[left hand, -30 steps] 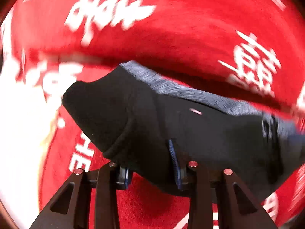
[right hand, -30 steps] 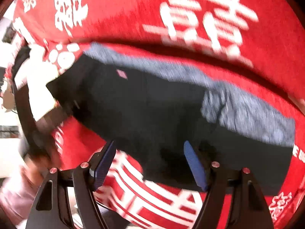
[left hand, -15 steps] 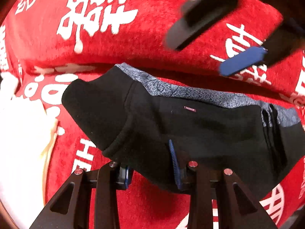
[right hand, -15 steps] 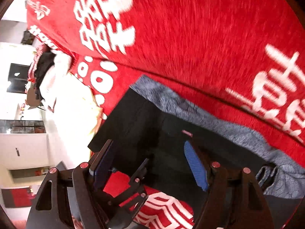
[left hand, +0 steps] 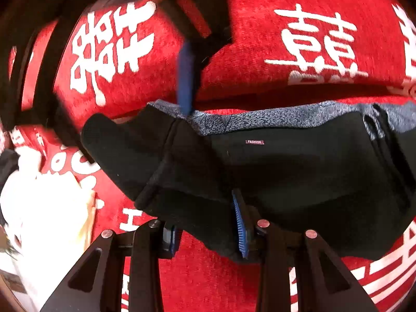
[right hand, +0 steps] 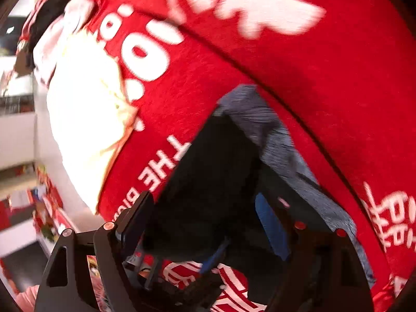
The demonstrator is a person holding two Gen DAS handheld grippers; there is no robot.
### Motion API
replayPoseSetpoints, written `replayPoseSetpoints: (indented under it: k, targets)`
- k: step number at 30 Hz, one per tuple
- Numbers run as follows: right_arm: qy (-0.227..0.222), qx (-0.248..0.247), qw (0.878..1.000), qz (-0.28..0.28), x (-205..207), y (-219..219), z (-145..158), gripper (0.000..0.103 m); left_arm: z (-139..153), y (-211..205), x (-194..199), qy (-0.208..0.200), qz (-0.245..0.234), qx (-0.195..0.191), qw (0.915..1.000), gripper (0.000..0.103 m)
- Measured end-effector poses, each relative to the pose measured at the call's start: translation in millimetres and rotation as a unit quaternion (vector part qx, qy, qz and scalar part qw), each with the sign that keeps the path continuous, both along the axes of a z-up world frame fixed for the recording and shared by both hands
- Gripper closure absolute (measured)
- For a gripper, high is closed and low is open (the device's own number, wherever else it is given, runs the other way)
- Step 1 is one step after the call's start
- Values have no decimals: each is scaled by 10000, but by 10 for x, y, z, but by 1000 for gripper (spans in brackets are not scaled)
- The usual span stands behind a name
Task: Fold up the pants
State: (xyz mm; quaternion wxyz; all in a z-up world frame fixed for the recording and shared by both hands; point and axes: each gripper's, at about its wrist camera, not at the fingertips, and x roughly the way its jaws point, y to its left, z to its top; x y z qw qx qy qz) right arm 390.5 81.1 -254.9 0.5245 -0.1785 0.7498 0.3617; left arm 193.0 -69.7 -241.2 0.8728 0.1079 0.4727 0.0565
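While the left gripper (left hand: pixel 208 231) stays clamped on the near edge of the black pants (left hand: pixel 286 171) lying on the red cloth (left hand: pixel 260 39), the right gripper (right hand: pixel 202 223), fingers opening and empty, probably must next grasp the pants' far corner.

The pants (left hand: pixel 286 176) are black with a mottled grey band along the far edge and a small "FASHION" tag near the middle. They lie folded in a long bundle across the red surface (left hand: pixel 260 39), one rounded end sticking out to the left.
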Motion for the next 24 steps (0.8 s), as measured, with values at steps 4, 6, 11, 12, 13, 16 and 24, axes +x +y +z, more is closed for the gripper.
replayPoseSetpoints:
  k: [4, 6, 11, 12, 13, 16, 24]
  targets:
    - [-55, -500, 9971, 562, -155, 170, -140, 19, 3, -132, 9, 2, -122, 355, 9993, 68]
    - [38, -537, 9959, 725, -238, 167, -146, 19, 12, -177, 28, 6, -140, 433, 9990, 68]
    - [-355, -1036, 9876, 1120, -280, -7, -167, 20, 71, -294, 10, -49, -257, 421, 9988, 68]
    - [-473, -1199, 9849, 1154, -257, -93, -214, 25, 86, -330, 11, -38, -319, 367, 9988, 68]
    - [-370, -1094, 9880, 1027, -222, -164, -238, 36, 135, -429, -7, -45, -401, 332, 9986, 68]
    - [257, -480, 9985, 114, -52, -435, -245, 82, 189, -556, -34, -181, -512, 482, 9974, 68]
    - [458, 1049, 9844, -1335, 129, -1441, 181, 82, 672, -929, -79, -561, -925, 139, 9940, 68]
